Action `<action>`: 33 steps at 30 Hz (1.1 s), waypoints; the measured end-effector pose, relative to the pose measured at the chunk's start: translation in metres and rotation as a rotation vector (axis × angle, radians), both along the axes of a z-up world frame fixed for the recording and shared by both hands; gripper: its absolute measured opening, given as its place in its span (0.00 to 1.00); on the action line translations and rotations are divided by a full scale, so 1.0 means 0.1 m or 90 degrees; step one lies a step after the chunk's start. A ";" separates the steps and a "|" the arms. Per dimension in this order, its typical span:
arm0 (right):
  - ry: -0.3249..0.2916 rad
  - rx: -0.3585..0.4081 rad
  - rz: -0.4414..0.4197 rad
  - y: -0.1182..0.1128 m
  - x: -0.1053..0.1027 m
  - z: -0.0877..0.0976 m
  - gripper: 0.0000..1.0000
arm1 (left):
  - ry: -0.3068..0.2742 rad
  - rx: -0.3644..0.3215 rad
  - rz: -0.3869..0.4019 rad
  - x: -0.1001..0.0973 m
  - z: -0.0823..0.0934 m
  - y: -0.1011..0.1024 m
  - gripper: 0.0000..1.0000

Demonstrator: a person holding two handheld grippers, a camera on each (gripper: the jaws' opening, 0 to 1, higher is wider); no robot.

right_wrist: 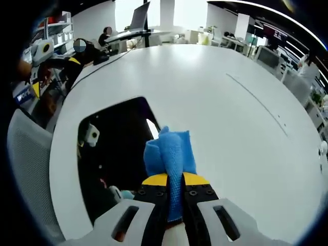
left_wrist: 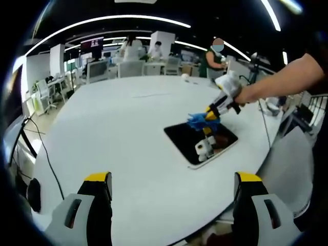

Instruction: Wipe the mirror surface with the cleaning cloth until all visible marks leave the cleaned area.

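Note:
A dark rectangular mirror (left_wrist: 190, 138) lies flat on the white round table (left_wrist: 123, 123), right of centre in the left gripper view. My right gripper (left_wrist: 211, 114) comes in from the right in a person's hand, shut on a blue cleaning cloth (left_wrist: 197, 121) at the mirror's far edge. My left gripper (left_wrist: 173, 179) stands wide open at the near table edge, well short of the mirror, with nothing between its jaws. In the right gripper view my right gripper (right_wrist: 174, 180) pinches the bunched blue cloth (right_wrist: 170, 151) over the right edge of the mirror (right_wrist: 115, 136), which reflects the gripper.
A grey chair back (left_wrist: 292, 164) stands right of the mirror and appears again as the chair (right_wrist: 25, 169). A black cable (left_wrist: 43, 148) runs along the table's left edge. Desks, monitors, chairs and people fill the room behind the table (right_wrist: 241, 102).

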State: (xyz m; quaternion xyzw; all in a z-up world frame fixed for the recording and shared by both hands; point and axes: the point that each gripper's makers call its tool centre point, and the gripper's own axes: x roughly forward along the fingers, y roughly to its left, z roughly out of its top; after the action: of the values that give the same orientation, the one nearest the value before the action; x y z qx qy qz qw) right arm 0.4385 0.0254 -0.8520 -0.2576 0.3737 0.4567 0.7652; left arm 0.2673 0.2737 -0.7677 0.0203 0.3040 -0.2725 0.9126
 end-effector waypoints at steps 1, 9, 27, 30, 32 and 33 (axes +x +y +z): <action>-0.002 0.000 -0.005 0.00 0.00 0.00 0.04 | 0.000 0.001 0.000 0.00 0.00 0.00 1.00; -0.014 0.006 -0.049 -0.01 -0.02 0.00 0.04 | -0.004 -0.002 0.000 0.01 0.02 -0.01 1.00; -0.035 -0.001 -0.102 -0.04 -0.25 0.00 0.03 | -0.014 -0.008 -0.007 0.02 0.03 -0.09 1.00; -0.036 0.003 -0.110 -0.04 -0.28 0.00 0.03 | -0.016 -0.009 -0.010 0.02 0.03 -0.11 1.00; -0.037 0.003 -0.108 -0.04 -0.30 -0.02 0.03 | -0.017 -0.009 -0.011 0.02 0.03 -0.12 1.00; -0.037 0.003 -0.107 -0.04 -0.31 -0.01 0.03 | -0.017 -0.009 -0.011 0.02 0.03 -0.12 1.00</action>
State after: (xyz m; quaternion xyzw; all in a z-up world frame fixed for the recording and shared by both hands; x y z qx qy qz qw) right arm 0.4075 0.0218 -0.8527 -0.2367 0.3707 0.3839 0.8119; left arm 0.2688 0.2615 -0.7649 0.0202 0.2897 -0.2824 0.9143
